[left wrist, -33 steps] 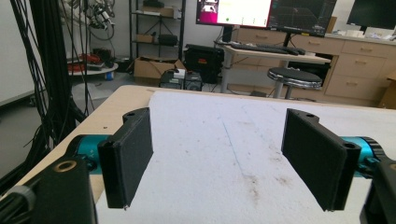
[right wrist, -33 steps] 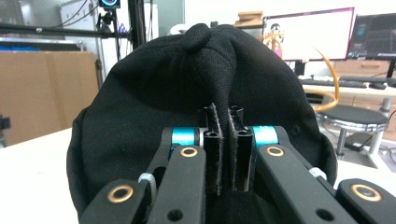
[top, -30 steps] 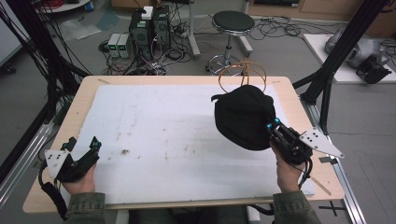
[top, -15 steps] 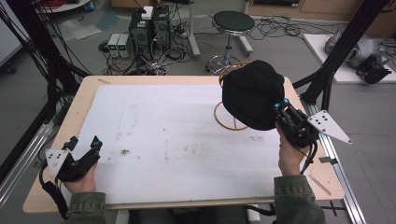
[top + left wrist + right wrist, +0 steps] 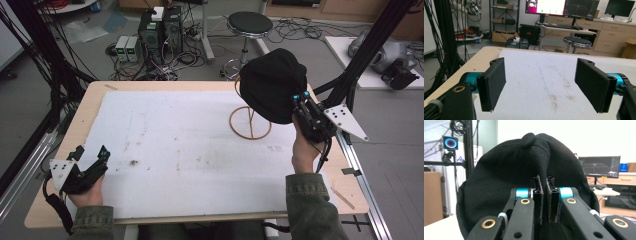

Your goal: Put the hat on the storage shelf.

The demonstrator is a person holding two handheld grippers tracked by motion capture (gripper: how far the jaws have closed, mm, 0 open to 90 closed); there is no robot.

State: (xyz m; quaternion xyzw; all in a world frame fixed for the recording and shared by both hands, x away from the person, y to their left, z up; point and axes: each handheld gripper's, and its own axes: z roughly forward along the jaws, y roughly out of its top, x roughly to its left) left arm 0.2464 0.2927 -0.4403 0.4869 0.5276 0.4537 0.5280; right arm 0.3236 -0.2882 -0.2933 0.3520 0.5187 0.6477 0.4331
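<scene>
Black cap (image 5: pixel 271 85) held up over the wire stand (image 5: pixel 250 122)

The cap hangs in the air at the worktop's (image 5: pixel 190 150) far right, a fold of its fabric pinched between the clenched fingers of the right gripper (image 5: pixel 545 200); the stand's ring base sits on the white mat just below. The left gripper (image 5: pixel 541 83) rests at the near left corner, fingers spread wide with nothing between them.

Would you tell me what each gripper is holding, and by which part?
The right gripper pinches a fold of the black fabric cap; the left gripper holds nothing.
</scene>
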